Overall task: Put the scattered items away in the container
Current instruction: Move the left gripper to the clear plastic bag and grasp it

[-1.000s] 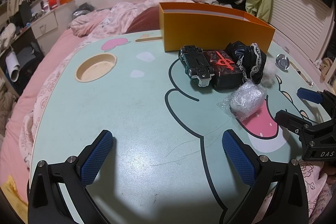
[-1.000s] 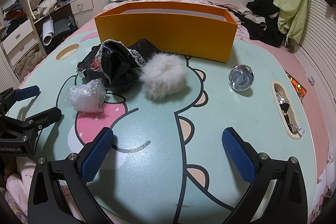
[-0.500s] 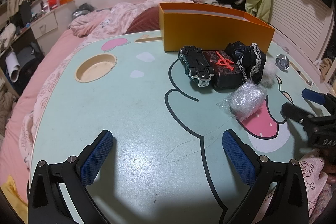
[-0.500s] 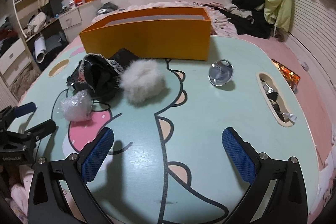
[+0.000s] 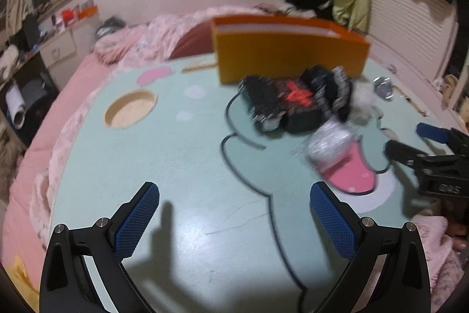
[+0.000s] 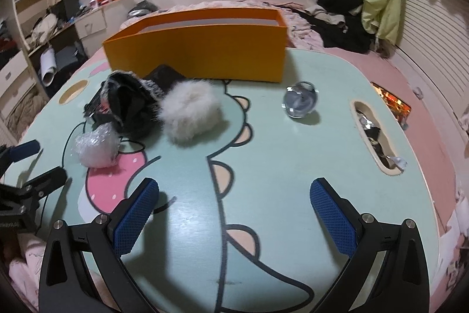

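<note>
Scattered items on tabletop point(image 6: 293, 166), none yet in the orange container point(image 6: 199, 55).

Both the left hand-held gripper point(image 5: 234, 222) and the right hand-held gripper point(image 6: 234, 213) are wide open and empty. Ahead-left of the right one:
- 1 bubble-wrap bundle point(image 6: 96, 148), light, crushable
- 1 fur pom point(image 6: 190, 113), soft, pinch mid-body
- 1 black lace cloth point(image 6: 129, 107), limp
- 1 dark case point(image 5: 296, 101), rigid

Ahead-right: 1 shiny round piece point(image 6: 300, 103), likely slippery.

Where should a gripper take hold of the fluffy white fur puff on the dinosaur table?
Across the middle of the fluffy white fur puff, coming from above with the jaws spanning its short width. It is a soft rounded mound with no handle, and black lace-trimmed fabric presses against its left side, so a low sideways approach would likely snag that. The open right gripper faces its clear near side.
</note>
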`<control>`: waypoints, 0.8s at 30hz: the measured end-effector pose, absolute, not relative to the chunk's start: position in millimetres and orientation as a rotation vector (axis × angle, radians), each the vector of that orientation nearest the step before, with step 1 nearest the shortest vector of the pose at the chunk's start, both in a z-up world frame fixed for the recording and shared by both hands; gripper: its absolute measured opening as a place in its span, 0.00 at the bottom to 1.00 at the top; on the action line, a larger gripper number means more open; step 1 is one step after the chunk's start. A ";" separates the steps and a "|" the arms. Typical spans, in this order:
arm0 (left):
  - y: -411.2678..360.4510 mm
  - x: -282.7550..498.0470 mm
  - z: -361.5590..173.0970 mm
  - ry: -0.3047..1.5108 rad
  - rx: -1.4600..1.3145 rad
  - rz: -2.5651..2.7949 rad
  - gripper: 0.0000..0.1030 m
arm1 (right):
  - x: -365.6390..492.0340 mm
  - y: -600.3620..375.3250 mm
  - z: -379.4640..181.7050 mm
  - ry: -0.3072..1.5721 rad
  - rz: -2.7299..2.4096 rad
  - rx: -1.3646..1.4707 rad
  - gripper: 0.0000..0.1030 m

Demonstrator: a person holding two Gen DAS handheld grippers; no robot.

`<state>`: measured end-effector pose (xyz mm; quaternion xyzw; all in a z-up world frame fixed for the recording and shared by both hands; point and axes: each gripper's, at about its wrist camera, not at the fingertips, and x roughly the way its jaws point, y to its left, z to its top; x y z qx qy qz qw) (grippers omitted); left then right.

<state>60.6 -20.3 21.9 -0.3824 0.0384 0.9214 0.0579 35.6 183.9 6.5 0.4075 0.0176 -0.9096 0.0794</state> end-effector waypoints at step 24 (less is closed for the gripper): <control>22.3 46.6 27.6 0.146 -1.121 2.588 0.32 | 37.7 186.9 5.8 0.031 -2.752 1.229 1.00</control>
